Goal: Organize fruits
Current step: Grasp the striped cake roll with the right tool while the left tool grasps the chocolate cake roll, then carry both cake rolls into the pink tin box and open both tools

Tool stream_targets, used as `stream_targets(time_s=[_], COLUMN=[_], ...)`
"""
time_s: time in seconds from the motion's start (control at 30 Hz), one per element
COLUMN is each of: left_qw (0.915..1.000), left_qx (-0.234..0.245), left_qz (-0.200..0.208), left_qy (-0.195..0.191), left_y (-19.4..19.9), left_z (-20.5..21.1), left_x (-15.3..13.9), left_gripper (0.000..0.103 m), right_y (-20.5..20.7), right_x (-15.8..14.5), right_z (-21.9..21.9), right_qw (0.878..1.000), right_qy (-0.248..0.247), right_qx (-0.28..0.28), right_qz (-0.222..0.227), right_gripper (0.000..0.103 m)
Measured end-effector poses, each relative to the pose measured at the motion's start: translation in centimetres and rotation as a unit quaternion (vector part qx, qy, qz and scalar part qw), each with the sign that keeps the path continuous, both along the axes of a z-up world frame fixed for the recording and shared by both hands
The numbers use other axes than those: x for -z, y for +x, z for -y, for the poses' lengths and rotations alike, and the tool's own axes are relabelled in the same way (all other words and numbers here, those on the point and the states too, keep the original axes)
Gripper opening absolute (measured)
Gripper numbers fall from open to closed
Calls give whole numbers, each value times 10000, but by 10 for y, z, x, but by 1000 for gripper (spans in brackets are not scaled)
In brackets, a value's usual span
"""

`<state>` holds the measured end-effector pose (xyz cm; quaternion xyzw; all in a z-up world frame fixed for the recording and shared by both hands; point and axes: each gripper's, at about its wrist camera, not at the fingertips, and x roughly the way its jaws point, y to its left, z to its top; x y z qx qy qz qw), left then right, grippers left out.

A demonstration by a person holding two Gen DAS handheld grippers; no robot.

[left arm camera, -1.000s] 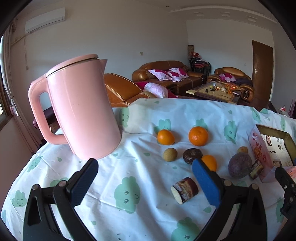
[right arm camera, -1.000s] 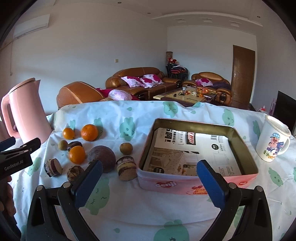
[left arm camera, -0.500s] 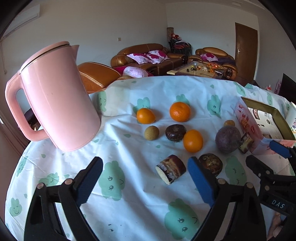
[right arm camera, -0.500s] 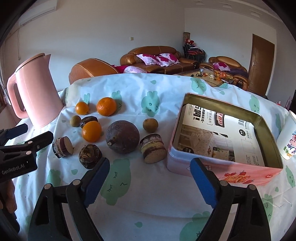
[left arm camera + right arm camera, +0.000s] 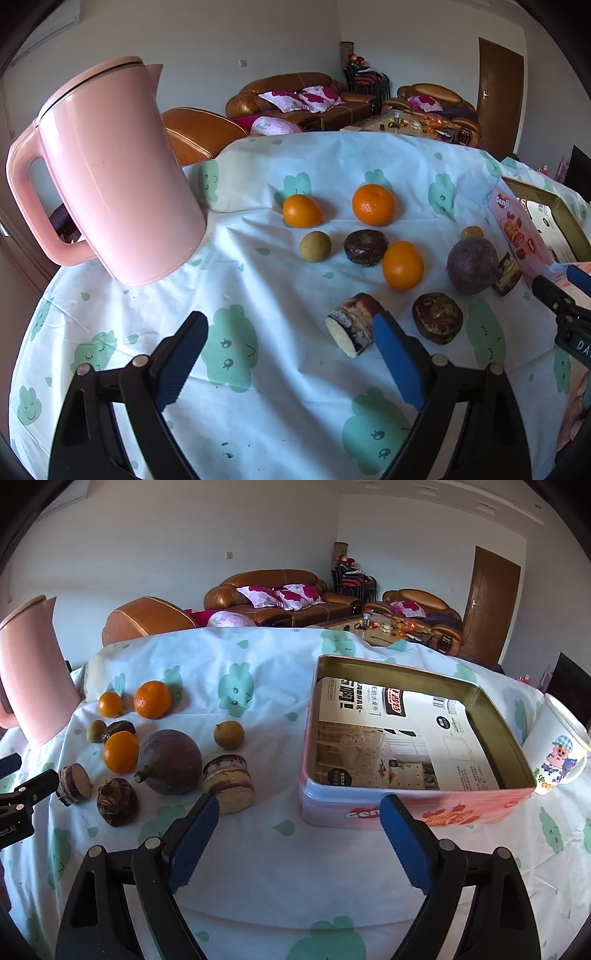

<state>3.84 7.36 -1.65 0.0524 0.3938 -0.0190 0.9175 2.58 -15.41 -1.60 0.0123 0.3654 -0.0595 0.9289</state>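
a living room with brown leather sofas lay behind the counter [image 5: 258,295], draped in a white cloth with green cloud faces. in the left wrist view the left hand-held gripper [image 5: 290,354] hovered empty, jaws spread wide, over the cloth near a pink kettle [image 5: 110,177]. ahead lay three oranges, the nearest [image 5: 402,265] firm and smooth-skinned, probably light; it looked best taken across its widest middle. a cut cake-like roll [image 5: 351,326] just beside the right fingertip looked soft and crumbly.

in the right wrist view the right hand-held gripper [image 5: 299,830] also gaped open, holding nothing, before the open tin box [image 5: 406,812], lined with printed paper. the large purple round fruit [image 5: 170,761] sat left of it, apparently heaviest, needing a wide grip around its belly. a cartoon mug [image 5: 557,755] stood touching the tin's right side.
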Motion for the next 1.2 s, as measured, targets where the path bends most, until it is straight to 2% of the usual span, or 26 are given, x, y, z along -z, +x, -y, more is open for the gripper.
stream_targets(time_s=[0.1, 0.2, 0.3, 0.37, 0.43, 0.53, 0.6, 0.67, 0.77, 0.87, 0.97, 1.03, 1.1, 1.13, 1.2], left_qw=[10000, 10000, 10000, 9999, 9999, 9997, 9996, 9992, 9976, 9966, 9942, 9940, 9941, 9951, 9965], left_qx=[-17, 1, 22, 27, 45, 103, 147, 192, 291, 343, 373, 249, 157, 105, 68], left_qz=[40, 19, 10, -15, -91, -153, -160, -220, -371, -400, -377, -402, -520, -499, -400], left_qy=[-25, -82, -96, -104, -122, -135, -153, -263, -503, -626, -931, -990, -943, -848, -728], left_y=[0, -1, -1, -1, 0, 1, 0, 1, 3, 5, 7, 11, 18, 20, 21], left_z=[-2, -3, -4, -4, -4, -2, -1, -1, 1, 4, 9, 12, 15, 17, 19], left_x=[-3, -5, -6, -5, -4, -2, -2, -1, 5, 9, 12, 18, 27, 30, 29], left_gripper=[93, 93, 93, 93, 93, 93, 93, 93, 90, 88, 88, 87, 74, 73, 59], right_y=[-11, -11, 1, 14, 28, 43, 47, 48, 47, 37, 24, 16, 6, 1, -5], right_x=[-8, -13, -10, -5, 4, 15, 20, 22, 21, 16, 5, -5, -14, -19, -24], right_z=[0, -19, -38, -44, -45, -47, -53, -56, -53, -48, -40, -37, -39, -40, -43], right_qw=[9993, 9968, 9953, 9945, 9939, 9920, 9886, 9864, 9860, 9876, 9892, 9885, 9880, 9879, 9872], right_qy=[143, 170, -229, -309, -347, -526, -876, -954, -853, -693, 9, 307, 369, 377, 425], right_qx=[-263, -724, -908, -1001, -1032, -1024, -1049, -1142, -1235, -1259, -1393, -1457, -1497, -1505, -1524], right_qz=[231, 284, 252, 85, -158, -524, -636, -702, -722, -629, -455, -260, -48, 44, 180], right_gripper=[90, 89, 78, 63, 54, 48, 48, 45, 36, 36, 36, 36, 36, 36, 36])
